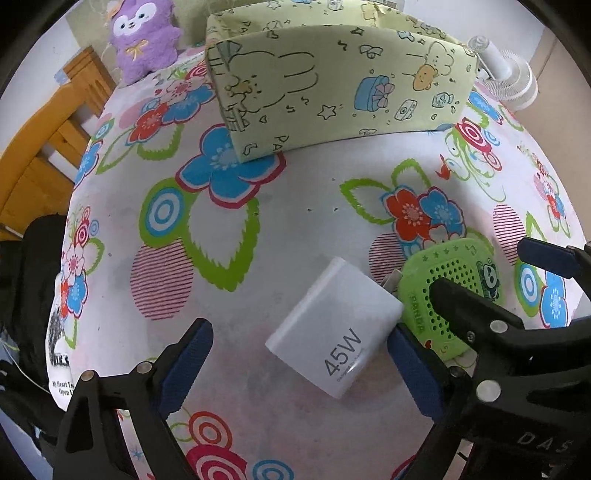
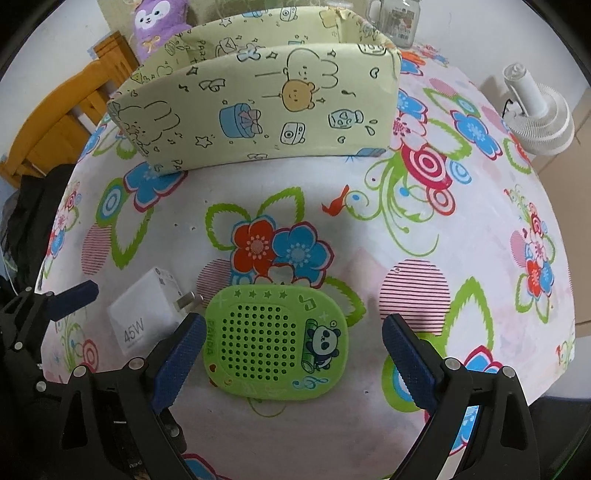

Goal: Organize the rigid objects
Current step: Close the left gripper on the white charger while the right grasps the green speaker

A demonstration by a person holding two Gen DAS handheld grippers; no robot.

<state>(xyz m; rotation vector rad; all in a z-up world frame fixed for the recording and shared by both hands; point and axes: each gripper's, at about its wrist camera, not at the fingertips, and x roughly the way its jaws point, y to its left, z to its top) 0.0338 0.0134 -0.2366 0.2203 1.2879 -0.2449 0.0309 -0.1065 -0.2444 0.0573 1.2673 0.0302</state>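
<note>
A white 45W charger [image 1: 332,328] lies on the flowered tablecloth [image 1: 258,229], prongs toward a green perforated panda case [image 1: 443,295] beside it. My left gripper [image 1: 301,369] stands open around the charger; one pad [image 1: 413,373] is close to its corner, the other well clear. In the right wrist view my right gripper [image 2: 295,358] is open and straddles the green panda case [image 2: 277,343], with the charger [image 2: 144,317] just to its left. Neither gripper holds anything. A pale green cartoon-print box [image 1: 332,85] [image 2: 258,110] stands open-topped at the back.
A purple plush toy [image 1: 144,37] sits behind the box at the left. A white fan [image 2: 535,114] stands off the table's right edge and a glass jar [image 2: 399,18] behind the box. A wooden chair [image 1: 44,140] and a black bag [image 1: 33,295] are at the left.
</note>
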